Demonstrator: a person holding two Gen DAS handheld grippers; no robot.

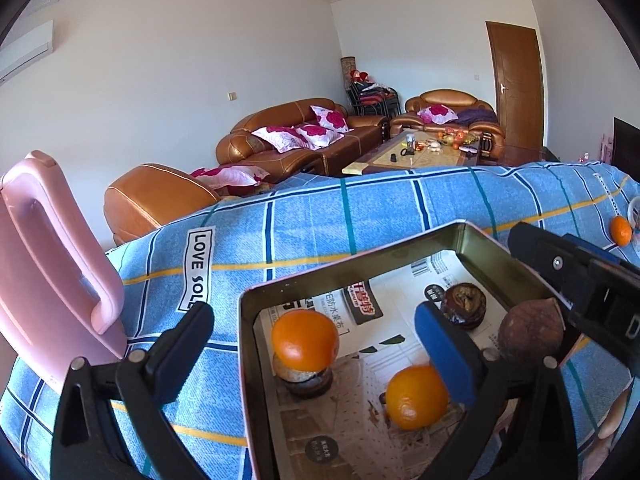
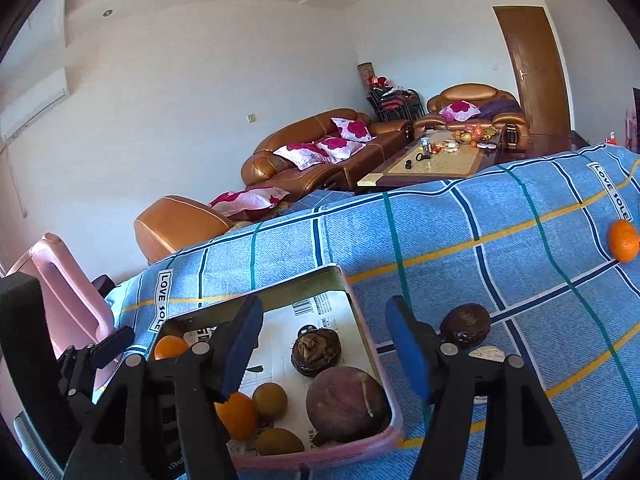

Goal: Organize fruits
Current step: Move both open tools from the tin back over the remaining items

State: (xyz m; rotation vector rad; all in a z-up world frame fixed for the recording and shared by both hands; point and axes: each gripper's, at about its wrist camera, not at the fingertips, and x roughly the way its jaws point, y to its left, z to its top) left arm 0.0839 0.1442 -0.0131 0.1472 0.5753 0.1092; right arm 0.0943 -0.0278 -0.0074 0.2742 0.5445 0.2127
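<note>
Right hand-held gripper [image 2: 320,344]: jaws wide apart, nothing between them; I hold it straddling the right wall of the tin tray [image 2: 362,344], left finger over the inside, right finger over the cloth.
Left hand-held gripper [image 1: 316,344]: also spread wide and holding nothing; its blue-padded finger hangs just above an orange [image 1: 416,396] inside the tray, the other finger outside the tray's left wall.
Fruit already in: oranges, some small brown-green round fruits [image 2: 270,400], a wrinkled dark fruit [image 2: 316,352] and a large brown-purple one [image 2: 348,408] in the near corner.
Fruit still out: a dark round fruit [image 2: 466,326] on the tabletop cloth just beside the tray, and a lone orange [image 2: 623,240] well apart at the far right.
Handling, dark fruit: I judge it light, firm-shelled and apt to roll; I'd pinch across its widest part, gently.
Handling, orange: slightly yielding skin, smooth, rolls easily; grip at the equator.
Hard to see: lone orange is cut by the frame edge; a pale object below the dark fruit is hidden behind my right finger; one orange seems perched on something dark, which I cannot identify.
</note>
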